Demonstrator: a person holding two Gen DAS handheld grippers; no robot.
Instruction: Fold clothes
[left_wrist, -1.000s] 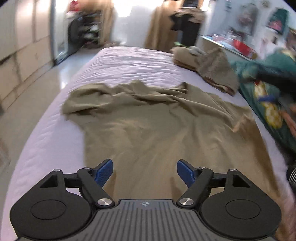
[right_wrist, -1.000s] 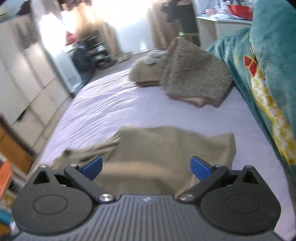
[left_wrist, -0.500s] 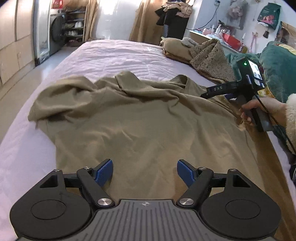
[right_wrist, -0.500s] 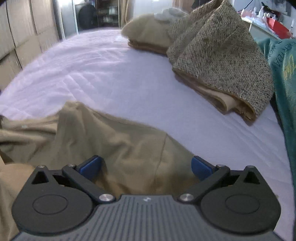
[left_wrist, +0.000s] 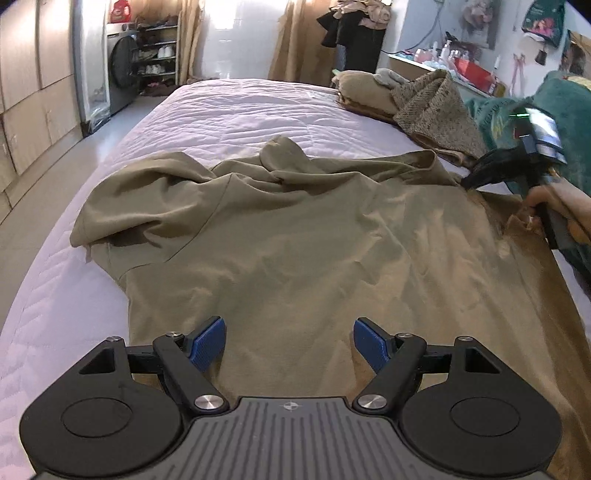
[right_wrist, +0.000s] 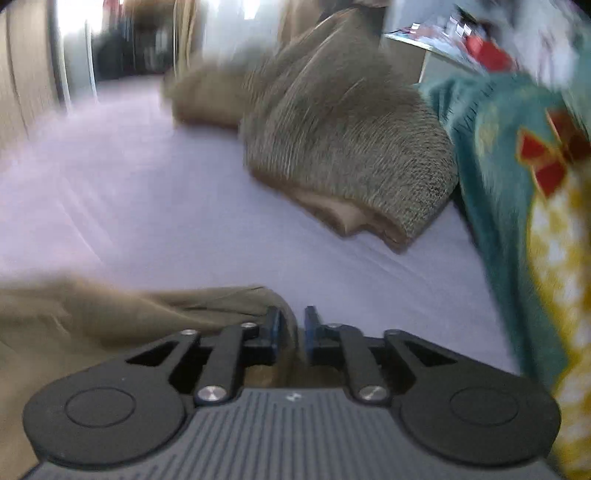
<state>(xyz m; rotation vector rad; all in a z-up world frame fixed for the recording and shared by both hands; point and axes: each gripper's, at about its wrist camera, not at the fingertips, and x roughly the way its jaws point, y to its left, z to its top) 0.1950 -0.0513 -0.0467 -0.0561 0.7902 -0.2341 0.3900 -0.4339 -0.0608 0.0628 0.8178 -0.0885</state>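
Lilac bed (left_wrist: 258, 110), right claw (right_wrist: 291, 328) pinching shirt (left_wrist: 314, 240)

A shirt (left_wrist: 295, 236) is lying spread across the near part of the bed (left_wrist: 243, 114), its collar end pointing toward the far side. The left hand-held gripper (left_wrist: 289, 341) is hovering over the shirt's near hem. The right hand-held gripper (right_wrist: 291, 328) is sitting at the shirt's far right corner. Beyond it, a stack of folded clothes (right_wrist: 343, 147) is resting on the bed, with a blanket (right_wrist: 517, 192) lying along the right edge.
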